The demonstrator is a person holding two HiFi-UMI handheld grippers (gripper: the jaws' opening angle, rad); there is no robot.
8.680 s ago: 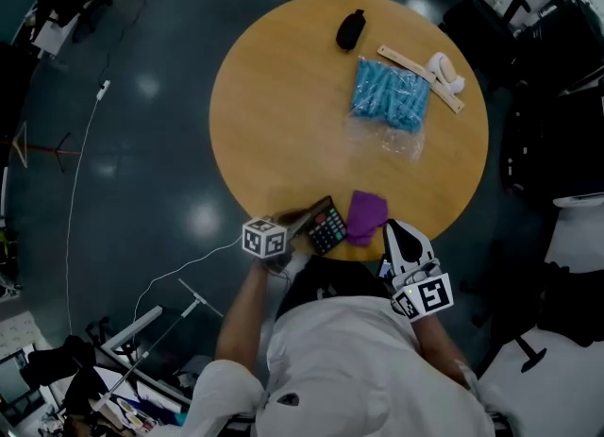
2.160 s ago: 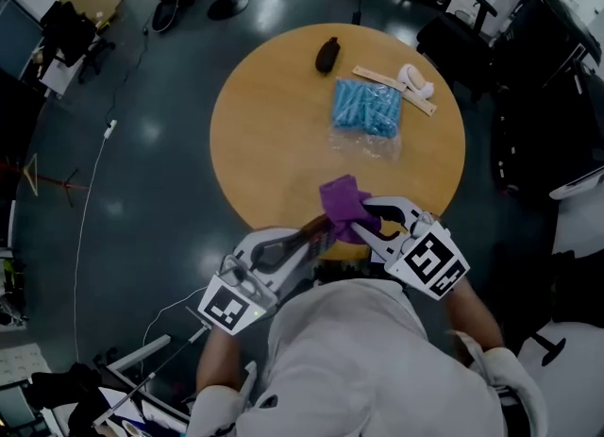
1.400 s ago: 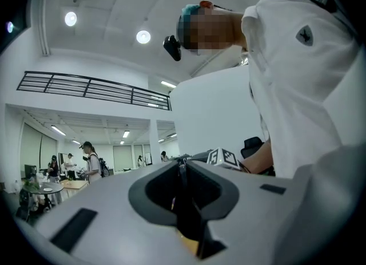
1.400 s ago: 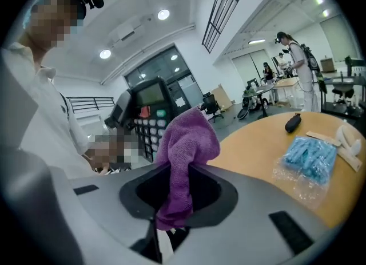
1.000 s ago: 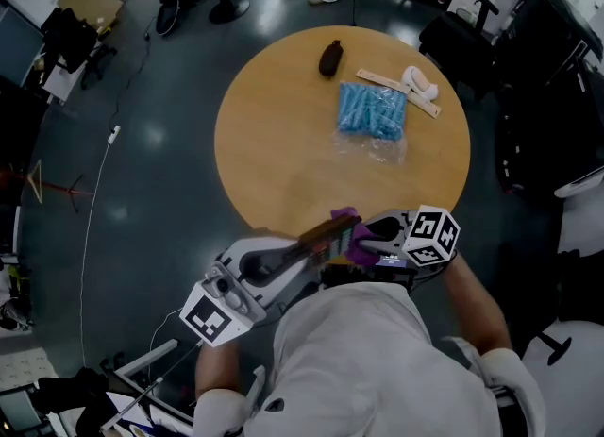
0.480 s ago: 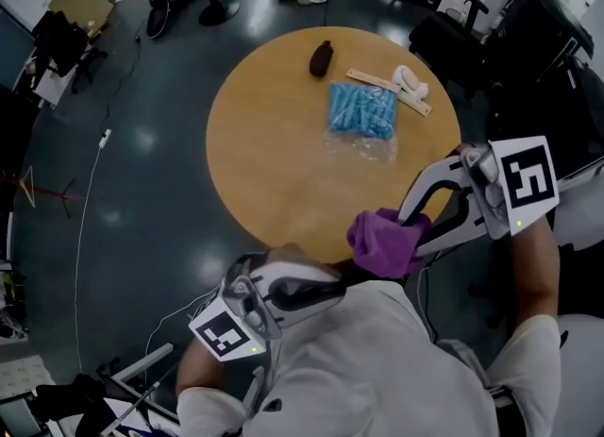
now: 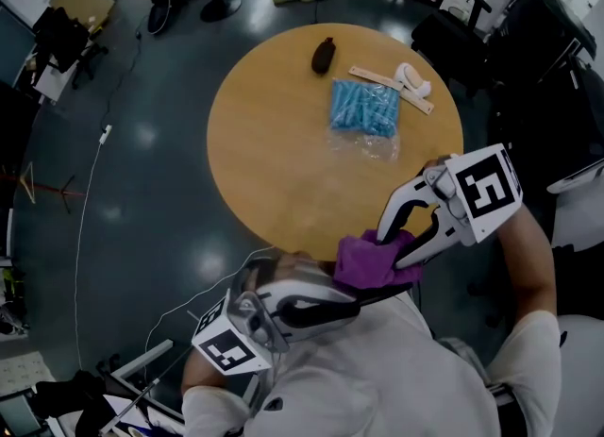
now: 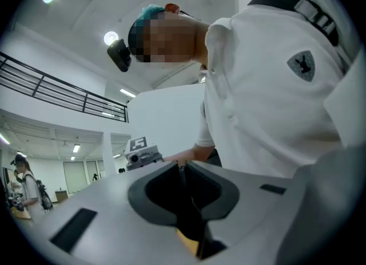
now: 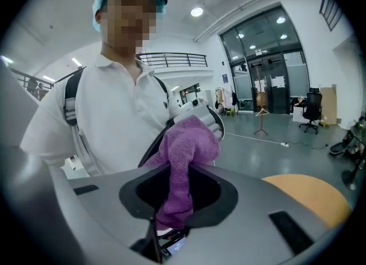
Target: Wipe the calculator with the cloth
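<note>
While the left gripper (image 8: pixel 183 167) pinches the dark calculator (image 9: pixel 172 245), the right gripper's (image 7: pixel 396 248) jaws clamp bunched purple cloth (image 9: pixel 186 143).

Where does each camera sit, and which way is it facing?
Head view: on the person's head, looking steeply down at the table; shirt, forearms, left hand-held gripper and right hand-held gripper show.
Left gripper view: on the left hand-held gripper, looking along jaws shut on the calculator, toward the person's shirt.
Right gripper view: on the right hand-held gripper, looking along jaws shut on the purple cloth, toward the person's chest.
Shared: head and right gripper views both show cloth and table.
</note>
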